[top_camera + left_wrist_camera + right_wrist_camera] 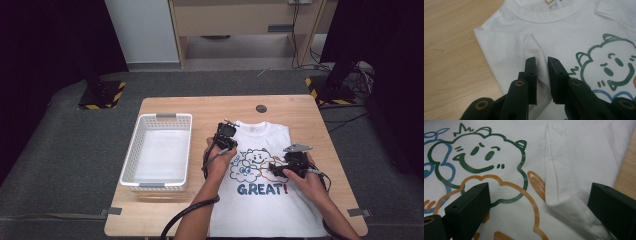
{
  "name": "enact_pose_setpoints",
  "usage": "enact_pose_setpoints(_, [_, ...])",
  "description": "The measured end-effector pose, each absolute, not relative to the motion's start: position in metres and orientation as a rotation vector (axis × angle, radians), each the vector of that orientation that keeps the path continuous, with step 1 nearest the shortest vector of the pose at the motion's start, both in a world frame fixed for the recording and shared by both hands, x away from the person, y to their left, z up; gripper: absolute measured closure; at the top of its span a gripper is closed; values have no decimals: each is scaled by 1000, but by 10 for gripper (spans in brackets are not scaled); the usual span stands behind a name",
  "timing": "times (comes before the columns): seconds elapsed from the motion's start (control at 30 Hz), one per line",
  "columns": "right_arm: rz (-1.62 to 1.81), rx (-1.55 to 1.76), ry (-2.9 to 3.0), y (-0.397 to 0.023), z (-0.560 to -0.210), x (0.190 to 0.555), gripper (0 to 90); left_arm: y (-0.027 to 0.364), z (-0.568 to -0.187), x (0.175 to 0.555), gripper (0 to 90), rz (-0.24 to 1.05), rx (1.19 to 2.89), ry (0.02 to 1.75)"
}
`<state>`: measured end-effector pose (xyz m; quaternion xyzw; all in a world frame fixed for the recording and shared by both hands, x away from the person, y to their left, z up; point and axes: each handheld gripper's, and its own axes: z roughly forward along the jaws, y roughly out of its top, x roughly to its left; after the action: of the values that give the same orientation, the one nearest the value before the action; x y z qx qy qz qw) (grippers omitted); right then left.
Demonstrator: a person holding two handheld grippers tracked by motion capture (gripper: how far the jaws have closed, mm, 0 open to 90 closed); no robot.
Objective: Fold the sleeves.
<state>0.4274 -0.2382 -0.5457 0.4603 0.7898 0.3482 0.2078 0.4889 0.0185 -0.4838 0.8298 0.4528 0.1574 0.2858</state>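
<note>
- A white cotton T-shirt (272, 195) printed with cartoon clouds and the word GREAT is spread flat, print upward, on the pale wooden tabletop (210, 107); its collar points away from the person and both sleeves are folded in over the body.
- Relative to the T-shirt, a white slotted plastic basket (159, 152) stands well apart to its left, on the same tabletop.
- The shirt is judged light, soft and limp: it is likely to sag and drag when raised, and creases are easily set by a pinch. Nothing fragile is involved, and the cloth is not slippery.
- Good holds are judged to be the doubled edges, such as the folded sleeve hems or the shoulder seams, where several layers can be pinched together.
- The left gripper (541, 63) is held over the shirt's left shoulder, just below the ribbed collar (544, 18). Its fingers (531, 75) are nearly closed, with a narrow slot left between them; a raised pleat of cloth lies right at their tips, but it cannot be told whether it is being pinched.
- The right gripper (541, 202) is held over the shirt's right side, beside the green cloud face. Its fingers (471, 205) are spread wide, nothing is held, and the folded sleeve hem (571, 207) lies between them.
</note>
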Motion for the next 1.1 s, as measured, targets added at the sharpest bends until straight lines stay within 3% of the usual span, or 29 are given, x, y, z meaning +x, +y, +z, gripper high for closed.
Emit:
enact_pose_setpoints(0.27, [970,1281,2198,-238,-546,427,46,9,-478,488,788,388,2186,1187])
enact_pose_setpoints(0.43, [970,1280,2199,-238,-546,427,46,6,-475,484,774,434,2191,1161])
enact_pose_setpoints(0.63, [970,1279,2199,-238,-546,427,46,13,-492,483,766,436,2206,1208])
enact_pose_setpoints(1.1, [975,1268,2213,-234,-546,427,40,11,-516,474,661,393,2205,1201])
